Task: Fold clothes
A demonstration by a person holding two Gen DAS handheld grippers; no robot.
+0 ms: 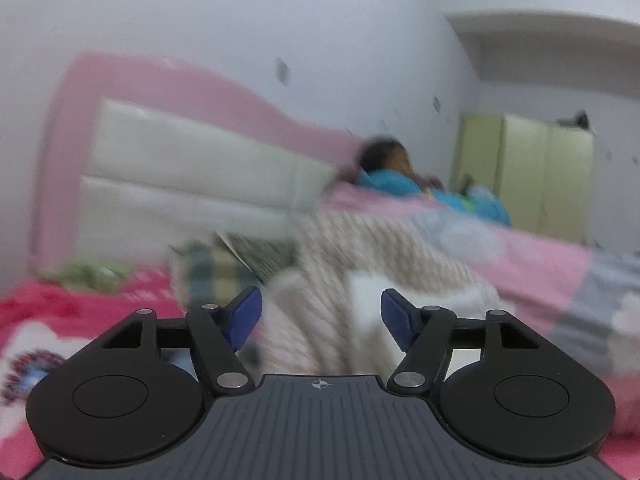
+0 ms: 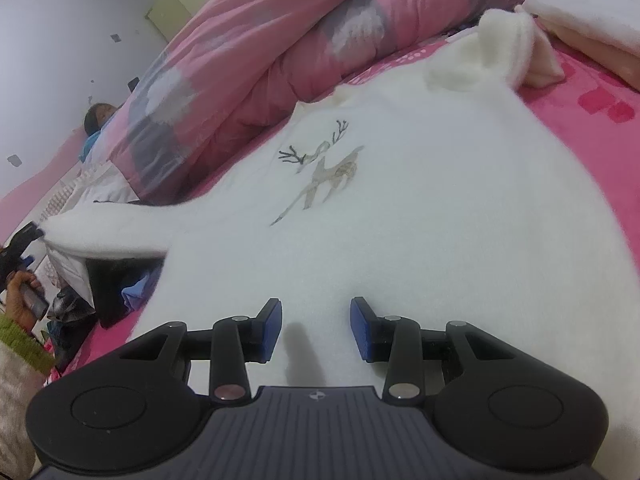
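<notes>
A white fleece sweater with an embroidered deer lies spread flat on the pink bed sheet. My right gripper stands open just over the sweater's near edge, holding nothing. One sleeve stretches left; the other sleeve is bunched at the far end. At the left sleeve's tip a hand holds my left gripper. The blurred left wrist view shows the left gripper open over beige and white cloth, gripping nothing.
A pink and grey quilt runs along the sweater's far side, and a person in blue lies beyond it. Dark clothes sit under the left sleeve. A folded pale blanket lies far right. A pink headboard and yellow wardrobe stand behind.
</notes>
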